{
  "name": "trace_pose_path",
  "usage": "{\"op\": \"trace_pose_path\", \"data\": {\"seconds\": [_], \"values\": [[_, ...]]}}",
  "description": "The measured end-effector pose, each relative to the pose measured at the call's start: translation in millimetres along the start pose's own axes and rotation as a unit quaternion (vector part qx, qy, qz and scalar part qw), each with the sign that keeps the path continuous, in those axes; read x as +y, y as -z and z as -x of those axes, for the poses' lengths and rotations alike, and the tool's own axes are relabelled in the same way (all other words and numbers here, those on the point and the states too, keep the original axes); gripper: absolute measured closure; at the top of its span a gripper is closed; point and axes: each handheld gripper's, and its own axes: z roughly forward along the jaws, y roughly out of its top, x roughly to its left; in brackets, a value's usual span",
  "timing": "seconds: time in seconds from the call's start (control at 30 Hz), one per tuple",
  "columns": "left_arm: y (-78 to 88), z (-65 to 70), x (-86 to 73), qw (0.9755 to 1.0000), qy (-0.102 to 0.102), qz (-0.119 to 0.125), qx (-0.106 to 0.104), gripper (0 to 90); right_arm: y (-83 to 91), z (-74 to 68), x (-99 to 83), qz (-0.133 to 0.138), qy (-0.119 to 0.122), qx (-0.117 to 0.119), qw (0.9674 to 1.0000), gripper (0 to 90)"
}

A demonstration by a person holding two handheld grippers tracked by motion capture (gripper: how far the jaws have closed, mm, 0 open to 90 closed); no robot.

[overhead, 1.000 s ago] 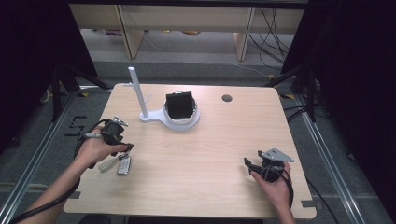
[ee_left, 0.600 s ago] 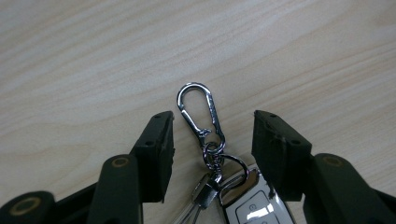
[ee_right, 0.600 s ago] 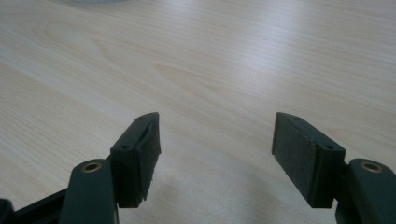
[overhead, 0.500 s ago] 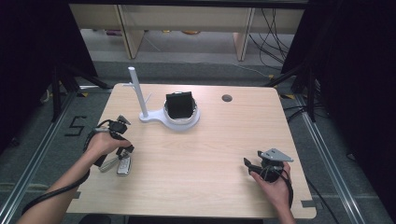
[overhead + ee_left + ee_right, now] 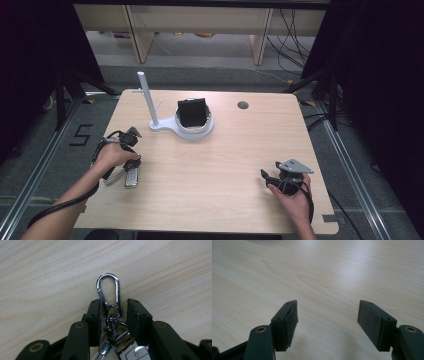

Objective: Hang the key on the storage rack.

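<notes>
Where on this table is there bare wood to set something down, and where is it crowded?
Free: the wide middle of the table between the left gripper and right gripper, and the far right around the round hole. Crowded: the white stand with its black box, and the keys at near left.

Take the stand (image 5: pixel 176 124) at the back middle of your table (image 5: pixel 220 165) as the landmark. A pouch (image 5: pixel 192 112) sits in its ring, right of its upright post. The table's cable hole (image 5: pixel 243 105) lies right of the stand. Your left gripper (image 5: pixel 131 162) is in front and left of the stand, over the key bunch (image 5: pixel 131 177), with the carabiner (image 5: pixel 109 293) between its jaws. Your right gripper (image 5: pixel 266 176) is in front and well right.
</notes>
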Motion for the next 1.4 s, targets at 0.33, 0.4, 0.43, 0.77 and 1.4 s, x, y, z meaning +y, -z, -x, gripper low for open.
{"op": "trace_pose_path", "data": {"seconds": [0.33,0.4,0.43,0.77,1.4], "values": [[-1.7,-2.9,1.3,0.9999,-0.014,0.005,0.002,71.9,0.8,0.2,0.0,-0.004,0.0,0.001,1.0,33.6],[-1.5,-3.2,1.9,0.9999,-0.012,0.002,0.001,70.9,0.8,0.3,0.1,-0.004,0.0,0.001,1.0,33.6],[0.5,-3.4,3.2,0.9999,-0.012,-0.012,0.0,69.1,0.7,0.3,0.1,-0.004,0.001,0.001,1.0,33.7],[-1.4,-1.5,9.8,0.9997,-0.007,-0.022,0.002,62.7,-0.1,0.2,-0.1,0.002,0.012,-0.007,0.9999,33.6],[-2.1,2.4,18.3,0.9972,-0.04,-0.062,0.008,75.1,0.5,-0.4,-0.5,-0.003,0.007,0.0,1.0,33.5]]}}
